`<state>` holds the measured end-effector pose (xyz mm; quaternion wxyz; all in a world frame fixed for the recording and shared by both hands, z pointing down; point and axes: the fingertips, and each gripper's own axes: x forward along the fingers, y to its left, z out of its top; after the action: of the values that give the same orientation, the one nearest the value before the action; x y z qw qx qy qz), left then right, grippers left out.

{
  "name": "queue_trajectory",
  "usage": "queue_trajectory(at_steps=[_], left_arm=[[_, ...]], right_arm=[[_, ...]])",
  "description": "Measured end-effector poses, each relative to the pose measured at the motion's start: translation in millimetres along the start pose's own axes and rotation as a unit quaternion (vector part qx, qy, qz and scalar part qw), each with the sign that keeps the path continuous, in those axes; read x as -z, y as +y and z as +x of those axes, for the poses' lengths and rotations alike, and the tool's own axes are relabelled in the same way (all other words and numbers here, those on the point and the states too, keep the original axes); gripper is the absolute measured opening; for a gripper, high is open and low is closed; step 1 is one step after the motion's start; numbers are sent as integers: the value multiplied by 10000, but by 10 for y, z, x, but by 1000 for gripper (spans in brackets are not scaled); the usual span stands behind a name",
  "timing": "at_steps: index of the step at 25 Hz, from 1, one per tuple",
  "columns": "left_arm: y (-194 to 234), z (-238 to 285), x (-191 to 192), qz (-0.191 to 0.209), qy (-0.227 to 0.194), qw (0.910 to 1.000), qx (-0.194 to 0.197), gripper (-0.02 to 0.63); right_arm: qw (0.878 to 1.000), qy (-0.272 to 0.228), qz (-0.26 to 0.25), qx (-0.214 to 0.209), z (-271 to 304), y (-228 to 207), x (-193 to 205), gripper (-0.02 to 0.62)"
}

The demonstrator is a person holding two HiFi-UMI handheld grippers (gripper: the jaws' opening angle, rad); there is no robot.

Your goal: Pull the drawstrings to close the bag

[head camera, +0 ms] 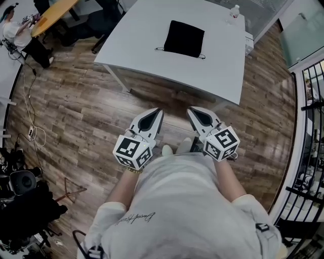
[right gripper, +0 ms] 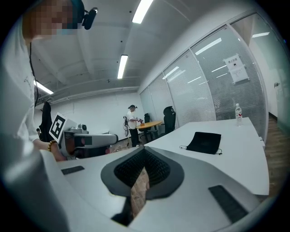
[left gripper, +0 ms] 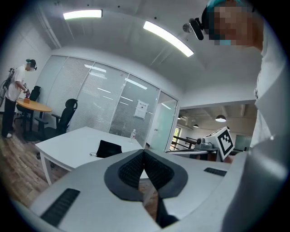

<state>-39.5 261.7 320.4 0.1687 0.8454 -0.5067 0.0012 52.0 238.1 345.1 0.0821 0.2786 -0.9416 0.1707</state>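
A black drawstring bag (head camera: 184, 38) lies flat on the white table (head camera: 152, 55), with thin cords sticking out at both of its near corners. It also shows small in the left gripper view (left gripper: 109, 148) and in the right gripper view (right gripper: 204, 142). Both grippers are held close to the person's waist, well short of the table. My left gripper (head camera: 158, 111) is shut with nothing in it, and so is my right gripper (head camera: 191, 110). The jaws meet at the tips in both gripper views (left gripper: 144, 151) (right gripper: 144, 149).
A clear water bottle (head camera: 233, 12) stands at the table's far right corner. Wooden floor (head camera: 76, 116) lies between me and the table. A person stands by a round wooden table (head camera: 53, 14) at the far left. Cables and dark gear (head camera: 25, 202) lie at the left; a railing (head camera: 311, 152) runs along the right.
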Motion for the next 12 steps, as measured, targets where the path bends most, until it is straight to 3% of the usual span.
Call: queue_trajectory(at_steps=[12], left_arm=[[210, 18, 18, -29, 13, 10000, 21, 11]], right_arm=[[9999, 95, 20, 49, 156, -30, 19, 23]])
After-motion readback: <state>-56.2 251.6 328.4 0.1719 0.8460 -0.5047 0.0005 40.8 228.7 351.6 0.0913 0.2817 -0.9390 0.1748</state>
